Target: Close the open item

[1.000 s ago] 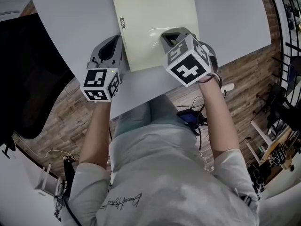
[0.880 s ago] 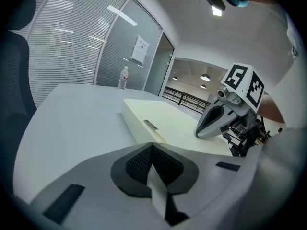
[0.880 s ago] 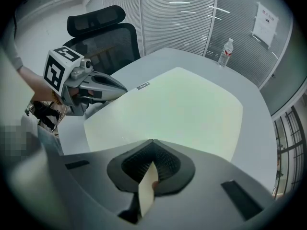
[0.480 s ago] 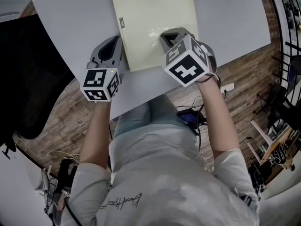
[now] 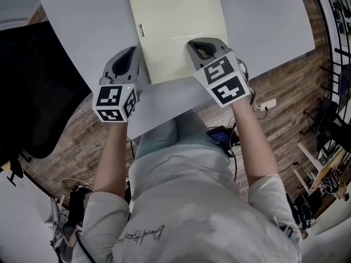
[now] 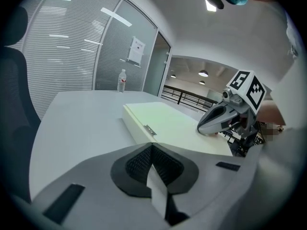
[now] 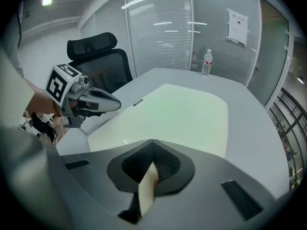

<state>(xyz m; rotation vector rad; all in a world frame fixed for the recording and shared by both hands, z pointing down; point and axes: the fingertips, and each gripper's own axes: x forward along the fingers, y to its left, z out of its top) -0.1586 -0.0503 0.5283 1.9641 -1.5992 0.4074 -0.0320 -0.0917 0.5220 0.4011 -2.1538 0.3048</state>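
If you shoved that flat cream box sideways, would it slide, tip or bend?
The cream box lies flat and wide on the smooth table, so it would probably slide rather than tip. Its straight edges and even lid suggest stiff board. The right hand-held gripper seems to rest on its lid, which might hold it back.

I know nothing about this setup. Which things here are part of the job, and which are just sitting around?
Part of the job:
- pale flat case, lid lying flat
- left gripper, jaws together, beside the case
- right gripper, jaws together, over the lid

Just lying about:
- water bottle
- black office chair
- paper notice on the glass wall
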